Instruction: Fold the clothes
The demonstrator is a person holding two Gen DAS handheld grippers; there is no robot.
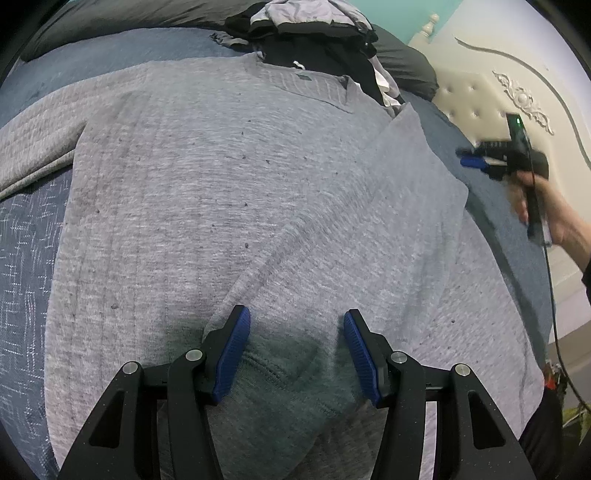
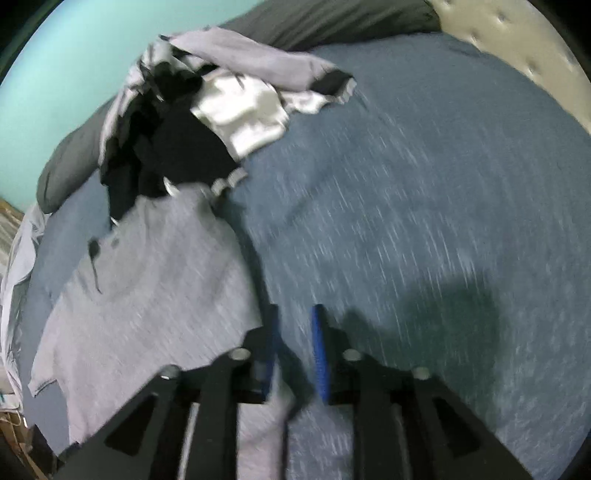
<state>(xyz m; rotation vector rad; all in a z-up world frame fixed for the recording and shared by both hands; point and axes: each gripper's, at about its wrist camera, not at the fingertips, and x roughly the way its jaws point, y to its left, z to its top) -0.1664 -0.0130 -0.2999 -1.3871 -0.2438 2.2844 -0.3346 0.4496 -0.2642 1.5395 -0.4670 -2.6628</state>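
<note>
The sweater (image 1: 207, 192) lies spread flat on the bed (image 1: 22, 258), directly under and ahead of the left gripper (image 1: 297, 347). One sleeve (image 1: 369, 221) is folded across its body, to that gripper's right. Beyond the collar sits a pile of clothes (image 1: 314, 33), with a pillow (image 1: 406, 62) behind. The right gripper (image 2: 293, 350) hangs over bare bedding, the sweater at its left.

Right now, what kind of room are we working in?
Most likely a bedroom. The grey sweater lies spread on a bed with a blue cover, a tufted cream headboard stands at its end, and a dark pillow lies beyond a heap of unfolded clothes.
</note>
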